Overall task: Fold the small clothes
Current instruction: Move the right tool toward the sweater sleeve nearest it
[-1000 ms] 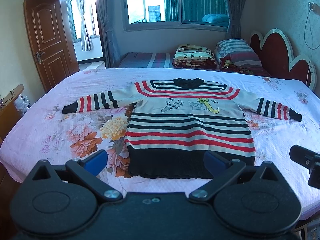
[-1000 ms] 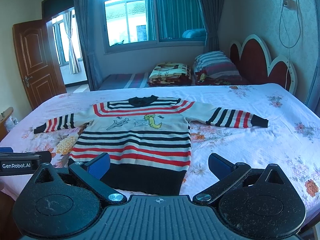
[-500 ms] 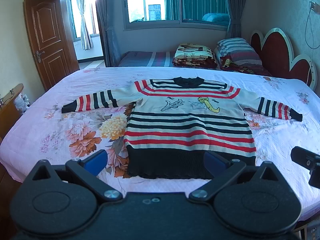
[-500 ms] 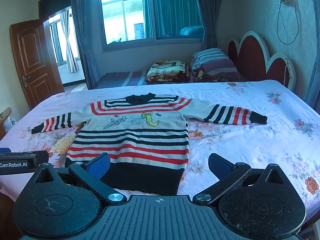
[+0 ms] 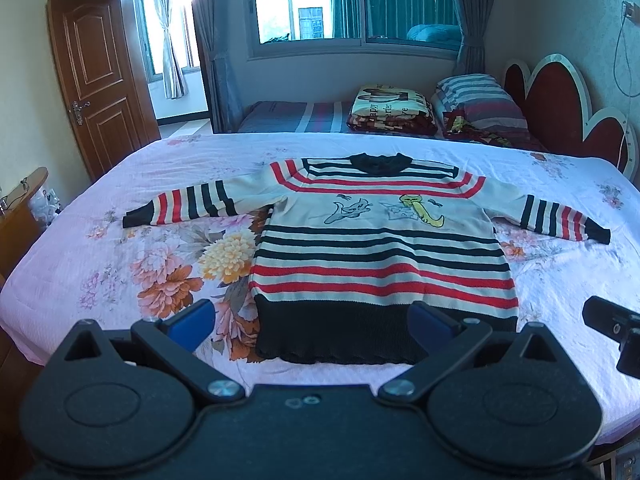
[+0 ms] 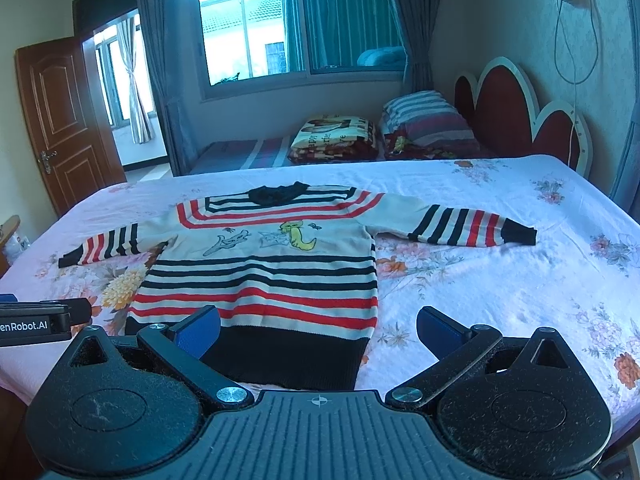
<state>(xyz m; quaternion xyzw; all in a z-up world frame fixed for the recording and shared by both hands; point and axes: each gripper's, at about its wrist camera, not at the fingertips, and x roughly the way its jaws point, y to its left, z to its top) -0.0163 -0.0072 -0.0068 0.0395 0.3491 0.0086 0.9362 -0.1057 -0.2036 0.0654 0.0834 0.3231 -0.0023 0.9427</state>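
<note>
Left wrist view: unfolded sweater (image 5: 384,256), wide-spread left gripper (image 5: 312,322).

home bedroom | bed (image 5: 120,280) | headboard (image 6: 520,112) | pillows (image 5: 476,96) | curtained window (image 6: 280,32)

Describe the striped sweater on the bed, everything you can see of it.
The sweater is a small knit in cream with black and red stripes, a dark collar, a wide black hem and cartoon figures on the chest. It lies flat, front up, on the floral bedsheet, both sleeves spread outward, hem nearest the cameras. Nothing grips it.
</note>
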